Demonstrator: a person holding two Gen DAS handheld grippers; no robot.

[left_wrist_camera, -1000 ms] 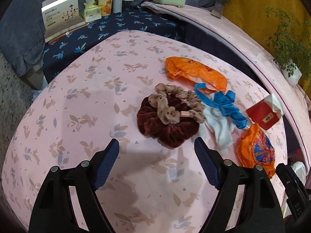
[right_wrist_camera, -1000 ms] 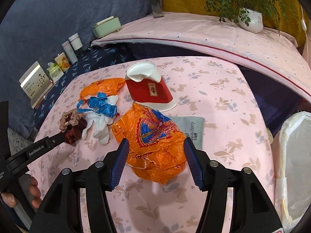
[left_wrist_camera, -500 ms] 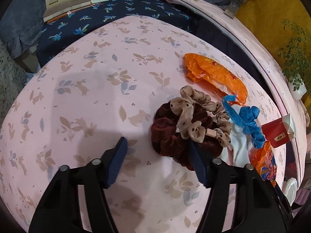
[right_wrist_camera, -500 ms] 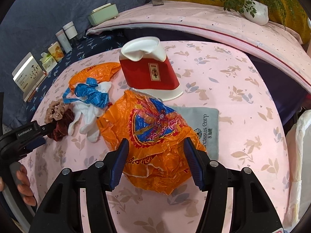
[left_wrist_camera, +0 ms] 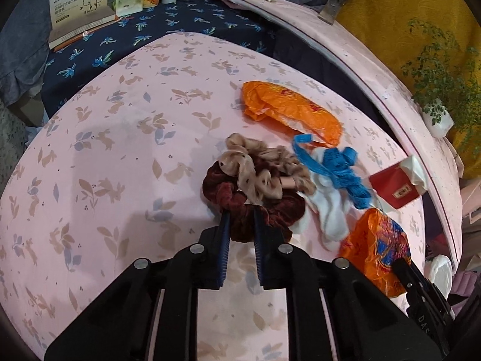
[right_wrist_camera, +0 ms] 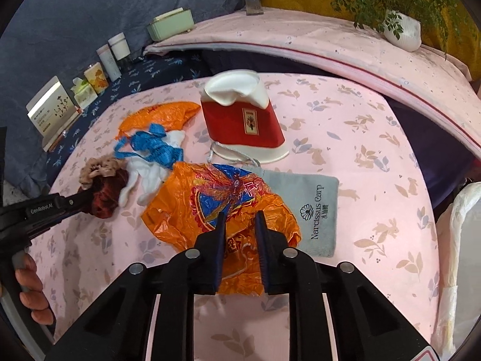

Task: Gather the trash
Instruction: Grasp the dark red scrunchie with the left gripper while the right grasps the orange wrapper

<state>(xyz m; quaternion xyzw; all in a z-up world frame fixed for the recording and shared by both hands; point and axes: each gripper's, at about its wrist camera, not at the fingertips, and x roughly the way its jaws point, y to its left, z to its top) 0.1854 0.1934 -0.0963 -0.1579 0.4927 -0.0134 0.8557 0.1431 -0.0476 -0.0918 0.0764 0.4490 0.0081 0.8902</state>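
Observation:
My left gripper [left_wrist_camera: 242, 215] is shut on the dark red velvet scrunchie [left_wrist_camera: 270, 207], which lies on the pink cloth with a beige scrunchie [left_wrist_camera: 258, 171] on top. My right gripper [right_wrist_camera: 240, 219] is shut on a crumpled orange plastic bag [right_wrist_camera: 216, 198]. The left gripper also shows in the right wrist view [right_wrist_camera: 81, 195]. A second orange wrapper [left_wrist_camera: 291, 112], a blue ribbon [left_wrist_camera: 336, 168], a white cloth [left_wrist_camera: 327, 207] and a squashed red-and-white paper cup [right_wrist_camera: 243, 120] lie between them.
A grey pouch [right_wrist_camera: 312, 207] lies under the bag's right side. A white-lined bin [right_wrist_camera: 460, 240] stands at the right edge. Boxes and bottles [left_wrist_camera: 81, 6] line the dark blue cloth at the back. A potted plant [right_wrist_camera: 402, 27] sits on the raised pink ledge.
Both grippers went from wide open to shut: the left closed on the dark red scrunchie, the right moved down and closed on the orange bag.

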